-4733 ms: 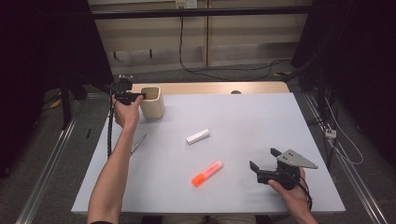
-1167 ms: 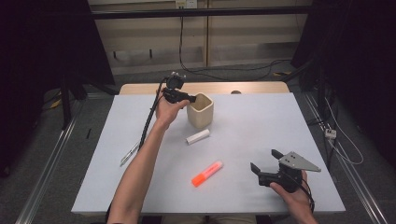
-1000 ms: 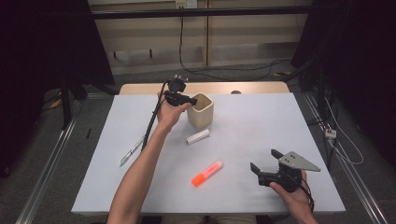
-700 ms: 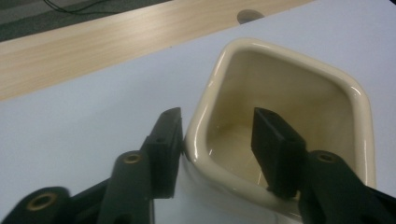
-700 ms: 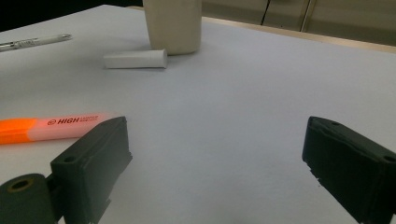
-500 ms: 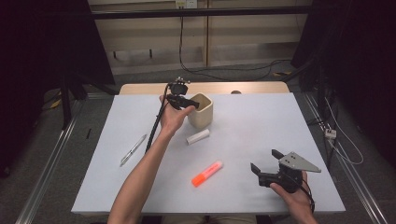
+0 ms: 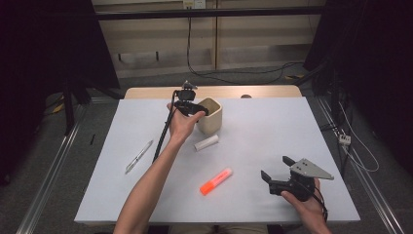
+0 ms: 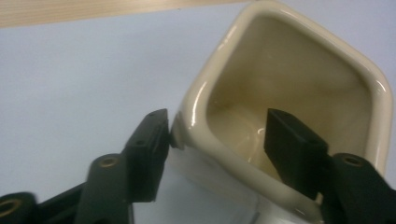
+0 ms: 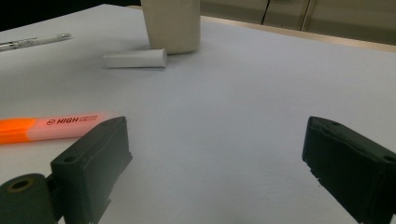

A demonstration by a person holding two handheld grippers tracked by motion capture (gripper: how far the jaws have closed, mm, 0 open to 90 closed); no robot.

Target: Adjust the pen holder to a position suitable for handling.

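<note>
Left gripper [image 7: 198, 111] at the cream cup [image 7: 210, 116], back-centre of the table. In the left gripper view its jaws straddle the cup's [image 8: 261, 116] near wall: one jaw outside touching the rim corner, the other inside with a gap to the wall. Not clamped, jaws partly spread. Cup upright, squarish mouth, nothing visible inside, standing on the table.

Right gripper [image 7: 275, 172] held in a hand low over the front-right of the table, jaws wide, nothing between them; the right gripper view [image 9: 215, 158] has bare tabletop between the jaws.

Surface: light grey-white table [image 7: 272, 131], matte, with a wooden strip [image 7: 146, 92] along the far edge. Room: dark curtains on both sides, pale panelled wall behind, cables on the grey floor, metal rails along both sides of the table.

On the table: white cylinder [image 7: 206, 143] just in front of the cup, near it, whether touching cannot be told; orange highlighter [image 7: 215, 181] toward front centre, well apart from the cup; silver pen [image 7: 139, 156] on the left, well apart from the rest.

Open room: right half of the table bare behind the right gripper, back-left corner bare too. Cup well in from the far edge.

Writing: highlighter [image 9: 51, 127] reads "HIGH" plus smaller text too blurred to read. Pen [image 9: 32, 41] has print, unreadable.
</note>
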